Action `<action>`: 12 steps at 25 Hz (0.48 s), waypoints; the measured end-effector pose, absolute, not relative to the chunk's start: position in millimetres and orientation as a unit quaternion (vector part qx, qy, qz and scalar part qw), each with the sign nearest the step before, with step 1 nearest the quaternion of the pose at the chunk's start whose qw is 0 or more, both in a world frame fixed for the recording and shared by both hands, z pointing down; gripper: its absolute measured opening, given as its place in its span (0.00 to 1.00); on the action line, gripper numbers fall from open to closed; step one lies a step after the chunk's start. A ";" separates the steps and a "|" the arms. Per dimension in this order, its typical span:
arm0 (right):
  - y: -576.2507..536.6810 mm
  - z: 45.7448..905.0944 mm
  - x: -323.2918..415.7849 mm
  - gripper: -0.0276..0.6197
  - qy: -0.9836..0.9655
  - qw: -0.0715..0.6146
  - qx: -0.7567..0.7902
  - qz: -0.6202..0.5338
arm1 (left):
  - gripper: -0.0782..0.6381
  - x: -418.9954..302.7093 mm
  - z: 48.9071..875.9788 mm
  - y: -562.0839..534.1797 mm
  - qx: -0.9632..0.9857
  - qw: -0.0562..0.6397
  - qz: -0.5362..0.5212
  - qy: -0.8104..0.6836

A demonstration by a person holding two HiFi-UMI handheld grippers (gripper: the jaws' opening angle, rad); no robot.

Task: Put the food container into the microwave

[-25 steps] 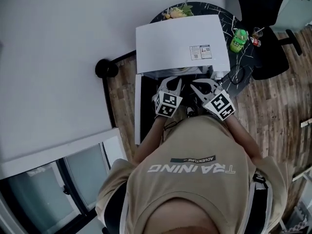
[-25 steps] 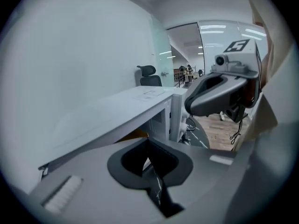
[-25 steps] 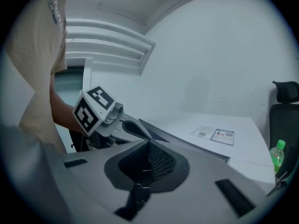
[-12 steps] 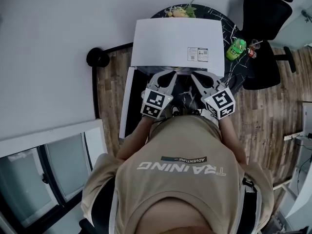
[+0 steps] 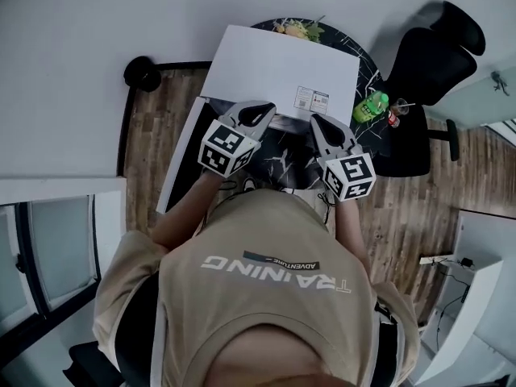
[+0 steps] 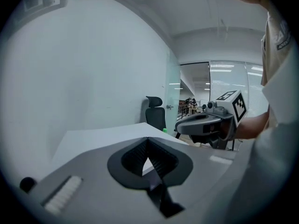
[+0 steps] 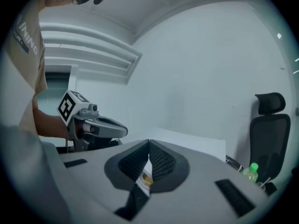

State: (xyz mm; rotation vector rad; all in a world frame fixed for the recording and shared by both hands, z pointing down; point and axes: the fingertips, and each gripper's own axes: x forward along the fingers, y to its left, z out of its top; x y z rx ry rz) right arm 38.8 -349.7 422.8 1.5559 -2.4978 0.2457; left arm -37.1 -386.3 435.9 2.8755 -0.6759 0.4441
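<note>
The white, flat-topped microwave (image 5: 274,67) has a small sticker (image 5: 310,99), too small to read, and stands on a round black marbled table (image 5: 367,67) with its door (image 5: 179,172) open to the left. The beige shirt (image 5: 266,305) says "TRAINING" and "ADVENTURE". The grey left gripper (image 5: 262,110) and right gripper (image 5: 318,123) hang before the opening, ribbed jaws pressed together on nothing. The food container shows in no view, because the microwave's top hides the inside.

Beige TRAINING T-shirt (image 5: 266,297), grey left hand-held gripper (image 5: 268,110), grey right hand-held gripper (image 5: 317,122)
</note>
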 end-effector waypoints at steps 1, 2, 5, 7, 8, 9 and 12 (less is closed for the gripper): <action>-354.4 417.8 42.9 0.06 -0.843 0.095 0.523 0.074 | 0.12 -34.4 429.4 -390.7 0.960 0.071 0.142 -0.230; -360.1 412.3 47.7 0.06 -0.845 0.097 0.522 0.064 | 0.12 -29.9 421.8 -396.4 0.960 0.062 0.136 -0.235; -373.1 396.9 58.4 0.06 -0.845 0.098 0.523 0.043 | 0.12 -16.2 393.7 -408.9 0.962 0.030 0.117 -0.244; -377.2 387.6 59.4 0.06 -0.845 0.093 0.526 0.035 | 0.12 -12.7 375.2 -410.3 0.964 0.011 0.108 -0.244; -378.9 383.1 58.6 0.06 -0.845 0.090 0.526 0.031 | 0.12 -12.3 367.2 -410.0 0.964 0.003 0.104 -0.243; -380.2 379.2 56.9 0.06 -0.846 0.088 0.526 0.028 | 0.12 -12.6 360.5 -409.3 0.965 -0.003 0.101 -0.242; -383.4 367.9 51.4 0.06 -0.849 0.090 0.520 0.010 | 0.12 -14.1 348.4 -410.9 0.964 -0.017 0.098 -0.245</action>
